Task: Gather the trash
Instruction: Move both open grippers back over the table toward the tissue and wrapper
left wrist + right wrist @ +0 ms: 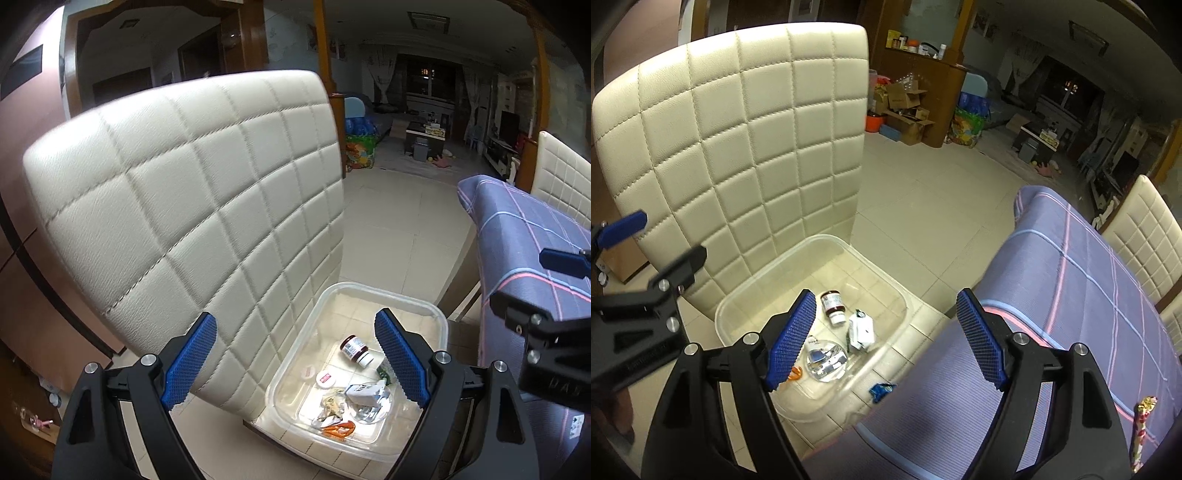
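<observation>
A clear plastic bin (pixel 439 325) (pixel 738 306) sits on a cream chair seat and holds a small brown bottle (pixel 355 349) (pixel 833 304), a white crumpled carton (pixel 365 393) (pixel 862 330), foil (pixel 827 360), round lids (pixel 325 377) and an orange scrap (pixel 338 430). My left gripper (pixel 295 362) is open and empty above the bin. My right gripper (pixel 886 339) is open and empty over the bin's right edge. A blue wrapper (pixel 881 390) lies on the seat beside the bin. A red and gold wrapper (pixel 1143 424) lies on the table.
The quilted chair back (pixel 184 206) (pixel 738 147) rises right behind the bin. A table with a purple plaid cloth (pixel 535 236) (pixel 1071 295) stands to the right. Another cream chair (pixel 1148 229) is beyond it. Tiled floor (pixel 399 229) and living-room furniture lie farther off.
</observation>
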Action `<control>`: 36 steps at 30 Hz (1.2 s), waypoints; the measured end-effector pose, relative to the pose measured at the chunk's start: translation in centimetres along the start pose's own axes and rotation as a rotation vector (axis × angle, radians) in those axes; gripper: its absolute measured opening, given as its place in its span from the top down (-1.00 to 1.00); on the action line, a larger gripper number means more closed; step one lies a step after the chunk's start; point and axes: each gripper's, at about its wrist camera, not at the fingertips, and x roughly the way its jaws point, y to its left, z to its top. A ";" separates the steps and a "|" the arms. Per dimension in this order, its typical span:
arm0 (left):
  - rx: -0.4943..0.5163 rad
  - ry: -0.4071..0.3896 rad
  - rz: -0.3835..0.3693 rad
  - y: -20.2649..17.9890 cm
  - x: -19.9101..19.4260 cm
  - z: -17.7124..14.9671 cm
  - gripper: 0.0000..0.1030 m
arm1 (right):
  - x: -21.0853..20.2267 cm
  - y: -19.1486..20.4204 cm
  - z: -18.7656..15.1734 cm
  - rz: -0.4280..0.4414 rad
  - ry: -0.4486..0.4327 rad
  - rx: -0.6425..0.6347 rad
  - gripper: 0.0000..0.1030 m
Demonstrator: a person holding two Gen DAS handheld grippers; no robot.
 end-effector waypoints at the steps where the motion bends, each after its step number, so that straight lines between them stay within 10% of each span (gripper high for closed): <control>1: 0.006 -0.004 -0.003 -0.4 -0.2 0.2 -0.66 | -0.1 -0.3 -0.2 -0.001 -0.001 0.003 -0.51; 36: 0.392 -0.036 -0.341 -31.0 -8.6 -2.3 -0.66 | -8.8 -26.4 -17.5 -0.257 0.030 0.296 -0.51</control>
